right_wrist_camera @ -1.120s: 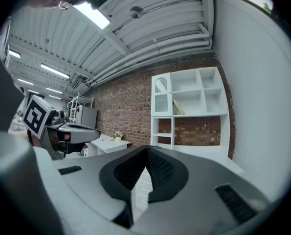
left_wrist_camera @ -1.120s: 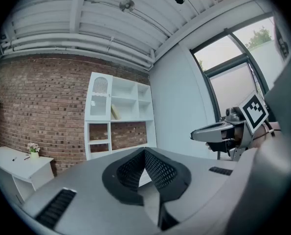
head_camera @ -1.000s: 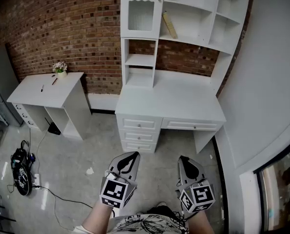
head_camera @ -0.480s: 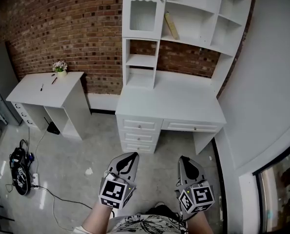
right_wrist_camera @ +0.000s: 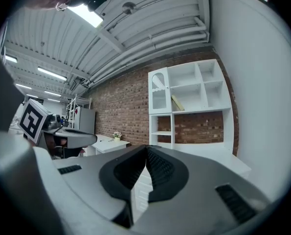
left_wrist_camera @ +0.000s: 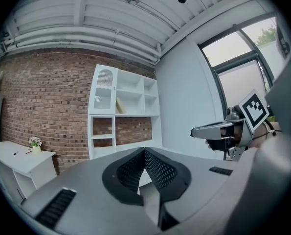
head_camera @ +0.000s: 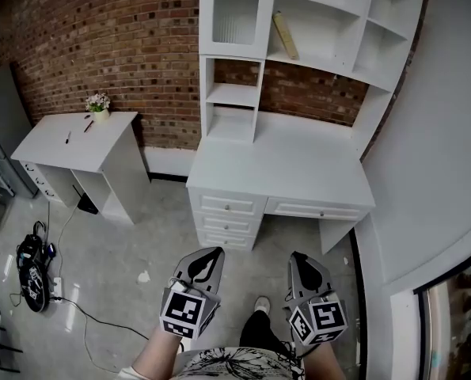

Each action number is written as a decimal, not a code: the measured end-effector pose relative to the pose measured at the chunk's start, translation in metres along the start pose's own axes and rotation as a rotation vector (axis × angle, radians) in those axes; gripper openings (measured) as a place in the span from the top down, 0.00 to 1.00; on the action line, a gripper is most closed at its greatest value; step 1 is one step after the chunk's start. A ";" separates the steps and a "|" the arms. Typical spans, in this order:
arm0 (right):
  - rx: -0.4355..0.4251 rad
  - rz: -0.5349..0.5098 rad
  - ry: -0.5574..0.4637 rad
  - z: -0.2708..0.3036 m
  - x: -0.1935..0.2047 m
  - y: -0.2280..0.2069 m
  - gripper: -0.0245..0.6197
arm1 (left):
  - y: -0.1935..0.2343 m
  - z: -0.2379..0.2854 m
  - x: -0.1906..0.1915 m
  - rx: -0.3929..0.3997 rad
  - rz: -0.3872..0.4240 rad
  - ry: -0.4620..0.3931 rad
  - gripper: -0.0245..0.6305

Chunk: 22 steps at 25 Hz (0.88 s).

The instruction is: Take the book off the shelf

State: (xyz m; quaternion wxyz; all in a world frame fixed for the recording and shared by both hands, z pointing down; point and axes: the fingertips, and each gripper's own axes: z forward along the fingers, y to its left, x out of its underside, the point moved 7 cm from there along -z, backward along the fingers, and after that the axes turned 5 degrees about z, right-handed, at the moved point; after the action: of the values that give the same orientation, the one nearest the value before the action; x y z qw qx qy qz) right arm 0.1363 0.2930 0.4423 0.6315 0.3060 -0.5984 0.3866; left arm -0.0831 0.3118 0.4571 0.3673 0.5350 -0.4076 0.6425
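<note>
**Approach under way, nothing grasped yet**

Shelving (head_camera: 324, 24) sits a touch nearer than a second ago, and a shoe (head_camera: 260, 305) now shows on the grey floor (head_camera: 140, 244) (walking in, I judge). Left gripper (head_camera: 210, 253) and right gripper (head_camera: 301, 260) are both pressed together, empty. The book (head_camera: 286, 36) leans in an upper cubby, well away. White desk (head_camera: 282, 165) below, brick wall (head_camera: 108, 46) behind.

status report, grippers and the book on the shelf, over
Grippers: left gripper shut, empty; right gripper shut, empty; both low, well short of the desk. Target: book leaning in upper shelf, untouched. Desk stands between person and shelf.
</note>
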 end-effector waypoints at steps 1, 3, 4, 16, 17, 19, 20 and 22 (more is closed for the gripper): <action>-0.003 0.001 -0.001 0.009 0.000 -0.008 0.95 | 0.002 0.010 0.001 -0.007 0.003 -0.002 0.94; -0.016 0.005 -0.003 0.030 -0.002 -0.026 0.95 | 0.008 0.034 -0.001 -0.019 0.006 0.002 0.94; -0.025 0.006 -0.004 0.042 -0.003 -0.035 0.95 | 0.011 0.047 -0.002 -0.026 0.003 0.010 0.94; -0.085 -0.014 -0.004 0.199 -0.058 -0.191 0.95 | 0.046 0.247 -0.048 -0.125 -0.003 -0.014 0.94; -0.087 -0.018 -0.004 0.210 -0.062 -0.202 0.95 | 0.049 0.261 -0.052 -0.139 -0.009 -0.019 0.94; -0.095 -0.023 -0.004 0.231 -0.070 -0.221 0.95 | 0.056 0.288 -0.056 -0.155 -0.018 -0.019 0.94; -0.097 -0.025 -0.004 0.241 -0.073 -0.230 0.95 | 0.059 0.301 -0.056 -0.158 -0.021 -0.016 0.94; -0.096 -0.032 -0.001 0.261 -0.078 -0.246 0.95 | 0.065 0.326 -0.057 -0.157 -0.024 -0.007 0.94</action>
State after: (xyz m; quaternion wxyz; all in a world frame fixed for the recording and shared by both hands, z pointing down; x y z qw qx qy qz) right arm 0.2126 -0.0645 0.4088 0.6512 0.2850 -0.6116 0.3474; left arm -0.0064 -0.0145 0.4237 0.4145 0.5117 -0.4516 0.6020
